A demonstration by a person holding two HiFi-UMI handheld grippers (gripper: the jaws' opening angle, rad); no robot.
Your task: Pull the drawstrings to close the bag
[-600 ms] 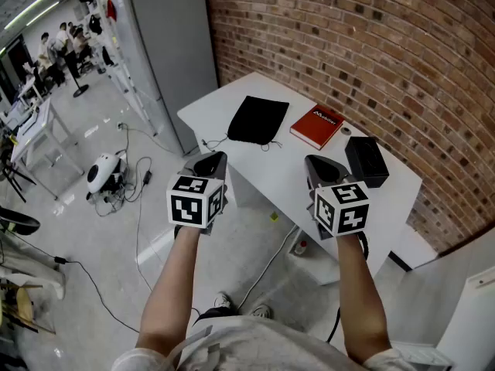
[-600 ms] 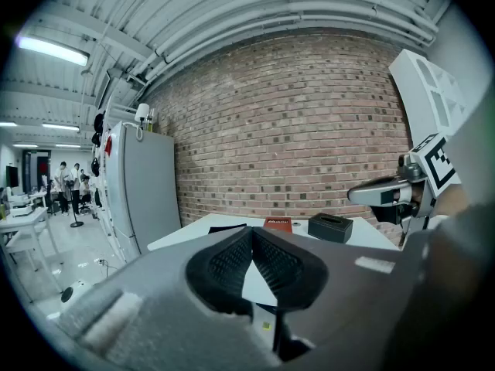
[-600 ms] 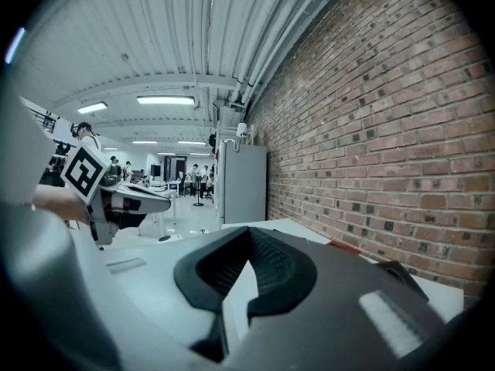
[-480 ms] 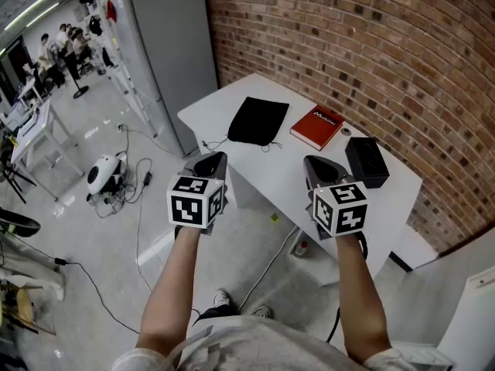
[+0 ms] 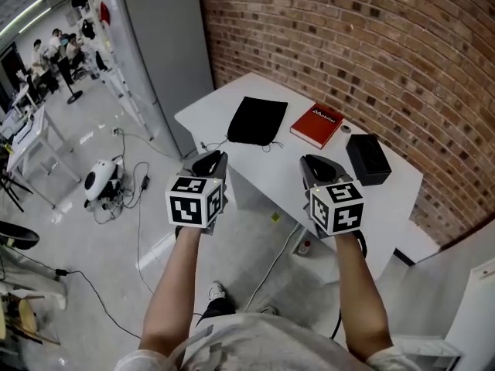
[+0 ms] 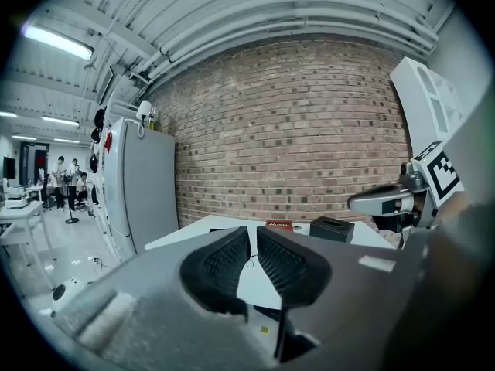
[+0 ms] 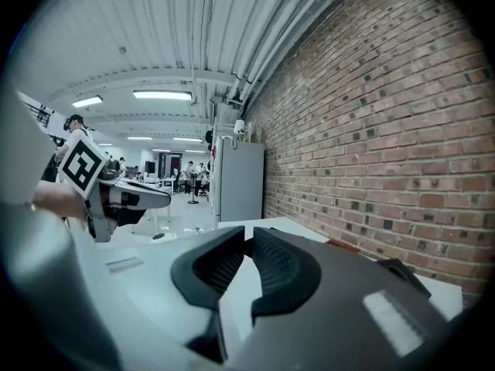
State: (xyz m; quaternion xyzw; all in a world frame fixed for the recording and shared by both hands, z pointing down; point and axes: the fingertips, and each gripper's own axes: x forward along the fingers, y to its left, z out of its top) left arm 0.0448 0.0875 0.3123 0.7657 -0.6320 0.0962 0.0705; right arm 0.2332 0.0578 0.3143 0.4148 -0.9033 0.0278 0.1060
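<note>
The left gripper hangs off the near-left edge of the white tabletop. Its fingers are parted by only a thin slit and hold nothing. Beyond it, the black drawstring bag lies flat by the tabletop's left corner. Its long axis runs away from the person, leaning slightly right at the far end. Thin drawstrings trail from its near end and are hard to trace. The right gripper has its fingers meeting at the tips, also empty. A red book and a black box sit further right. In both gripper views, the fingers hide nearly all of the bag.
</note>
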